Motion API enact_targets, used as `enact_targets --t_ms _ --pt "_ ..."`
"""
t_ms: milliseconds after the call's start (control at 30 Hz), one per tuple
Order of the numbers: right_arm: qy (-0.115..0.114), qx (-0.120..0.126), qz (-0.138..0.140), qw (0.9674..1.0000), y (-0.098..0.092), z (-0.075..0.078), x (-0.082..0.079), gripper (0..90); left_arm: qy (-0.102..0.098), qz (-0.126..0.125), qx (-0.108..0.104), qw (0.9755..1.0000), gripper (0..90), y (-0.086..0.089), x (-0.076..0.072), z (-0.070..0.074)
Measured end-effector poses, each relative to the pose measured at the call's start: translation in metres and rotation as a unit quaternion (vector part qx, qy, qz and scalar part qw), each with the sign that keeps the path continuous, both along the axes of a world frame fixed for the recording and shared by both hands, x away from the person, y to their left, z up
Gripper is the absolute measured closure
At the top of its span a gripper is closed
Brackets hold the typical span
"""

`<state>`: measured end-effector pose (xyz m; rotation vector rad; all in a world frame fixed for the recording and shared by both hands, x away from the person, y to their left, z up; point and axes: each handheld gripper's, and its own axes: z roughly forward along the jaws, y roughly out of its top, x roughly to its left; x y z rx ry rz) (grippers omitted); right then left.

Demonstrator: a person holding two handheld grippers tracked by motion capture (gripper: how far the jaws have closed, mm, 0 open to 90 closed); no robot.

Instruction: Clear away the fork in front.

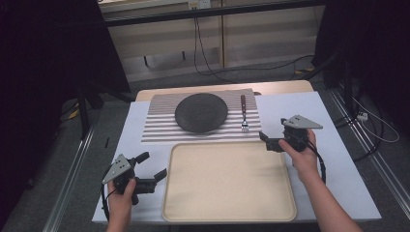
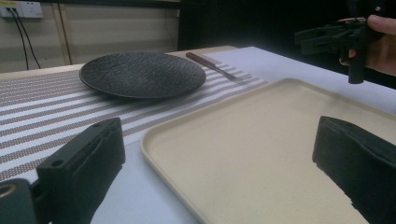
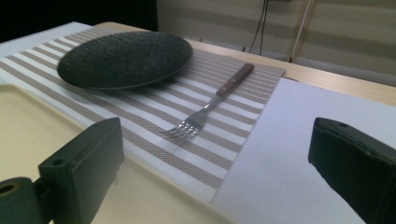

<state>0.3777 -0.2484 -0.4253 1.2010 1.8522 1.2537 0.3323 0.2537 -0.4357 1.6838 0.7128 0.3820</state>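
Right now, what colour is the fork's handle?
Reddish-brown wood on the fork, clearest in the right gripper view.

Grey floor (image 1: 58, 159), beige wall panels (image 1: 270, 34) w/ cables, dim light.

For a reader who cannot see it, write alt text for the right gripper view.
A fork lies on a striped mat between two open black jaws, tines toward the camera. A dark plate sits on the mat to its left.
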Motion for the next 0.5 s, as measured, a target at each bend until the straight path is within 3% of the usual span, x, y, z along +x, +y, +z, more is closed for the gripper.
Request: enact_targets --t_ms 500 --pt "0.008 0.01 -0.006 0.9999 0.012 0.005 0.042 3.1 0.001 -0.002 0.003 1.0 2.6 -0.001 0.002 -0.001"
